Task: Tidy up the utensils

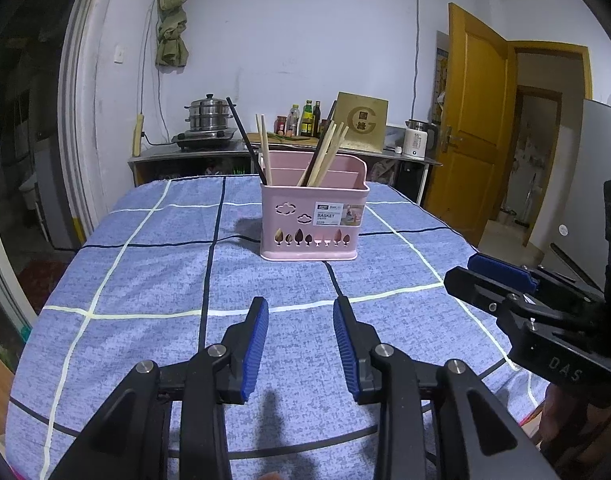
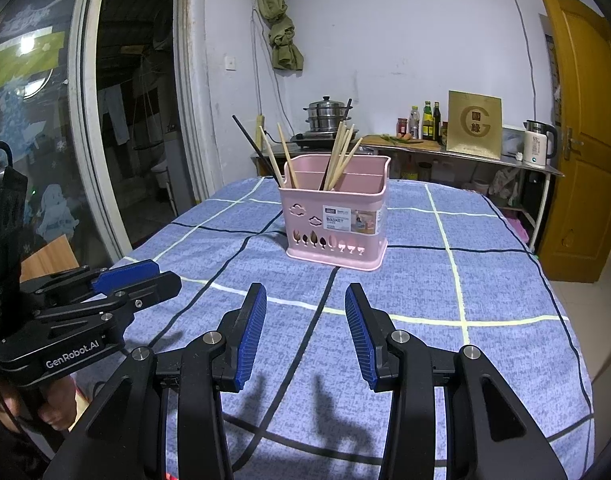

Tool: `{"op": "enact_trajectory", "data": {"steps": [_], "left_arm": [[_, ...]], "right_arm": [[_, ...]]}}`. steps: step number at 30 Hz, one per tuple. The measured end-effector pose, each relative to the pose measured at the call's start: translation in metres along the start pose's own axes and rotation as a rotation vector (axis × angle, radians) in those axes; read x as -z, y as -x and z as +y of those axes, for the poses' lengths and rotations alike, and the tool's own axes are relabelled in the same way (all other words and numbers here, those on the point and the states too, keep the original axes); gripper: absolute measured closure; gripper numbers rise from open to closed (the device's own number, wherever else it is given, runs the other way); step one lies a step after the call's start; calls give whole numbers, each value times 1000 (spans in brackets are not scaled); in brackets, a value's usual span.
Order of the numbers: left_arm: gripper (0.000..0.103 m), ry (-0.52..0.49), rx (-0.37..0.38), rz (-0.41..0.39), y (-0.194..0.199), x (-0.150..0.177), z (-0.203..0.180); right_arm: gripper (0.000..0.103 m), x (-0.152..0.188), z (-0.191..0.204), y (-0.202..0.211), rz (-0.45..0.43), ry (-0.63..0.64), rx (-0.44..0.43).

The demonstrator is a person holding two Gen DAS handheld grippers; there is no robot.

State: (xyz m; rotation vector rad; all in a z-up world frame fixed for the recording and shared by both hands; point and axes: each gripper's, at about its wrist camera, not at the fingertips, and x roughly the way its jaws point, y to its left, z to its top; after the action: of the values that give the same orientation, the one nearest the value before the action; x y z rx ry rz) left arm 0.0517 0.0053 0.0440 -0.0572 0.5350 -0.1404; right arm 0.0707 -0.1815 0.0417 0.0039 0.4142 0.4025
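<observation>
A pink utensil basket (image 1: 311, 220) stands upright in the middle of the table; it also shows in the right wrist view (image 2: 335, 220). Several wooden chopsticks (image 1: 325, 152) and a black chopstick (image 1: 243, 136) lean inside it, seen also in the right wrist view (image 2: 341, 152). My left gripper (image 1: 300, 308) is open and empty, low over the cloth in front of the basket. My right gripper (image 2: 305, 296) is open and empty beside it. The right gripper shows at the right edge of the left view (image 1: 465, 272), the left one at the left edge of the right view (image 2: 161, 276).
The table carries a blue checked cloth (image 1: 165, 280). Behind it a counter (image 1: 209, 152) holds a steel steamer pot (image 1: 207, 116), bottles (image 1: 305, 120), a gold box (image 1: 363, 120) and a kettle (image 1: 419, 140). A yellow door (image 1: 477, 120) stands at right, a glass door (image 2: 45, 140) at left.
</observation>
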Motion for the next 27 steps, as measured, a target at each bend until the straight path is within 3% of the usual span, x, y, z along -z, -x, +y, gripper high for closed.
{"op": "enact_trajectory", "data": {"steps": [27], "left_arm": [[64, -13, -9, 0, 1, 2, -3]], "right_arm": [[61, 1, 0, 1, 5, -5, -3]]}}
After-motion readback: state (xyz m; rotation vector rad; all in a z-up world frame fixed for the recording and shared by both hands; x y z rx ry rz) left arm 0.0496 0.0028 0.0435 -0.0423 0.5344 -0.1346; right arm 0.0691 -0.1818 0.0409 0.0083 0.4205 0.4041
